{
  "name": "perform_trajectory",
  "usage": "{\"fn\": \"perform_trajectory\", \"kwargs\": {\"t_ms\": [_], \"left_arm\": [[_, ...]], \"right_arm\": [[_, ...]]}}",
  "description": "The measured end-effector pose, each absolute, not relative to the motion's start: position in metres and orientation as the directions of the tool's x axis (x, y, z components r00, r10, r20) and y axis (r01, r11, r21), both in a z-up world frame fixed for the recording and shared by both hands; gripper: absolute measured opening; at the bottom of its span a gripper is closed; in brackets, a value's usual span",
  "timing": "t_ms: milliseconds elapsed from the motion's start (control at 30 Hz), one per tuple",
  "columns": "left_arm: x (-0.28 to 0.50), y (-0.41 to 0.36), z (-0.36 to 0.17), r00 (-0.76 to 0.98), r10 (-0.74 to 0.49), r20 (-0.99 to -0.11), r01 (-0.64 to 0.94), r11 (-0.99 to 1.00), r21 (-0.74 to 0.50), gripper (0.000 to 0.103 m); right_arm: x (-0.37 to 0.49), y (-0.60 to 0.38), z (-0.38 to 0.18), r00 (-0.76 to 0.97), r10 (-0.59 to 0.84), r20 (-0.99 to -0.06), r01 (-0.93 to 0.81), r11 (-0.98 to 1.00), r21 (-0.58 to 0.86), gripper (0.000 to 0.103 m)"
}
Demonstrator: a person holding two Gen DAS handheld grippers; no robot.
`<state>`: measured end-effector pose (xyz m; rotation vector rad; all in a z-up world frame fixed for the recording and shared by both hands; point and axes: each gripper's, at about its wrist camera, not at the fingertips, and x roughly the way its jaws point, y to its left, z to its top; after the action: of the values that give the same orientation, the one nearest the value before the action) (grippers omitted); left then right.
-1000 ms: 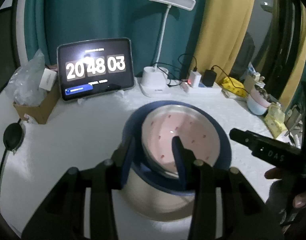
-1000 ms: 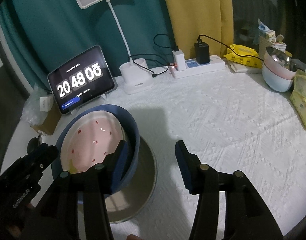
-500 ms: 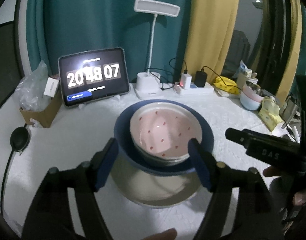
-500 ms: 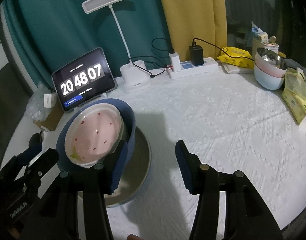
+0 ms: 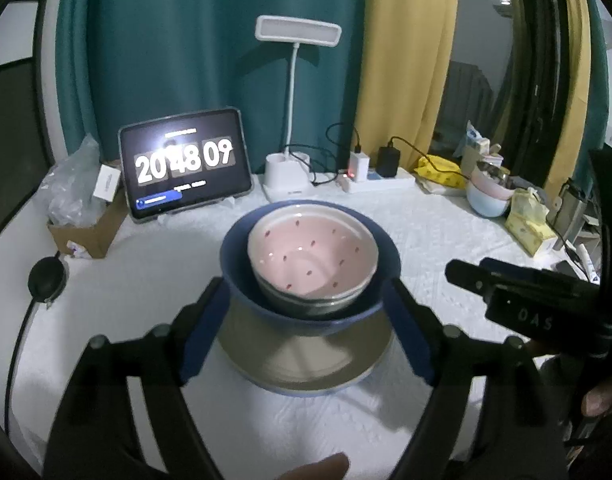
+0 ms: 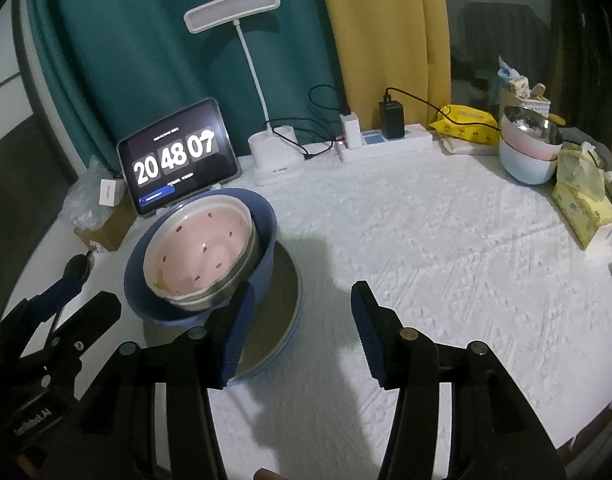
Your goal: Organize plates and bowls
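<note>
A pink bowl [image 5: 311, 254] with red specks sits in a grey bowl, nested in a blue bowl [image 5: 238, 276], all on a blue-rimmed plate [image 5: 306, 360]. My left gripper [image 5: 306, 286] is just short of this stack. Its jaws are opening and flank the blue bowl without touching it. The same stack shows in the right wrist view as pink bowl [image 6: 198, 252], blue bowl [image 6: 266, 224] and plate [image 6: 282, 300]. My right gripper [image 6: 302, 304] stands open beside the plate's right edge, holding nothing. The left gripper [image 6: 62, 292] shows at the lower left.
A tablet clock [image 5: 186, 164], a desk lamp [image 5: 286, 176] and a power strip [image 5: 377, 184] line the back. Stacked bowls [image 6: 529, 148] and tissue packs [image 6: 581, 204] stand at the right. A cardboard box [image 5: 86, 228] and a black disc on a cable [image 5: 46, 280] lie at the left.
The left gripper has let go of the near rim of the nested bowls, spread its jaws wide and drawn back. The right gripper has also backed away. The stack has stayed put.
</note>
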<state>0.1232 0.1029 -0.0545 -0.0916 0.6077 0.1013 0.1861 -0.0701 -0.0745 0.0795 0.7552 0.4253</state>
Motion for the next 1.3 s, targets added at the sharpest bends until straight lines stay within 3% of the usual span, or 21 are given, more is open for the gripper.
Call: {"fn": "perform_trajectory", "kwargs": {"t_ms": [200,800,1300], "left_arm": [[0.112,0.095,-0.053,0.822,0.062,-0.566,-0.106,0.993,-0.046,0.087],[0.072,0.070,-0.030,0.860,0.048,-0.509,-0.070,0.997,-0.026,0.088],[0.039,0.056,0.004,0.913,0.084,-0.400,-0.097,0.995,-0.012,0.088]], "right_arm": [[0.173,-0.078,-0.071,0.663,0.397,-0.635,-0.347,0.914,0.210,0.053],[0.126,-0.113,-0.039,0.758,0.353,-0.549,-0.324,0.934,0.152,0.054],[0.098,-0.139,-0.010,0.820,0.327,-0.469,-0.310,0.944,0.115,0.054]]}}
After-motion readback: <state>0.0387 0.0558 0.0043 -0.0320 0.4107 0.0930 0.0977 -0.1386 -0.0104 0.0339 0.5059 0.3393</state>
